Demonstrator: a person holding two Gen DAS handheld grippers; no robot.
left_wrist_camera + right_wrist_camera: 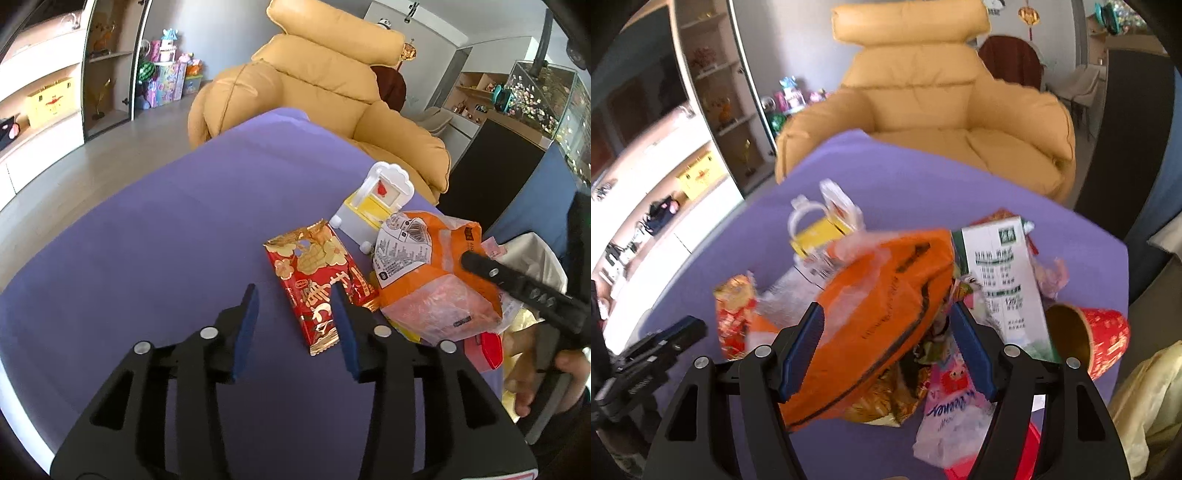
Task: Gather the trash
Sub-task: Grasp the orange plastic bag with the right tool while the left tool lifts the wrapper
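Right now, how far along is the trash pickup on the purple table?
Nothing looks finished yet, and no bin is in view. In hand: the right gripper stands open around the orange bag, not visibly clamped. The left gripper is open and empty beside the red snack wrapper. Left on the purple table: that wrapper, the green-and-white carton, the red paper cup and the pink packet.

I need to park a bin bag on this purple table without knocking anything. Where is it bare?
The purple table is bare on the whole side left of the red snack wrapper, out to its edge by the floor, and along the far edge before the yellow armchair. It is crowded around the orange bag, toy fridge, milk carton and red paper cup.
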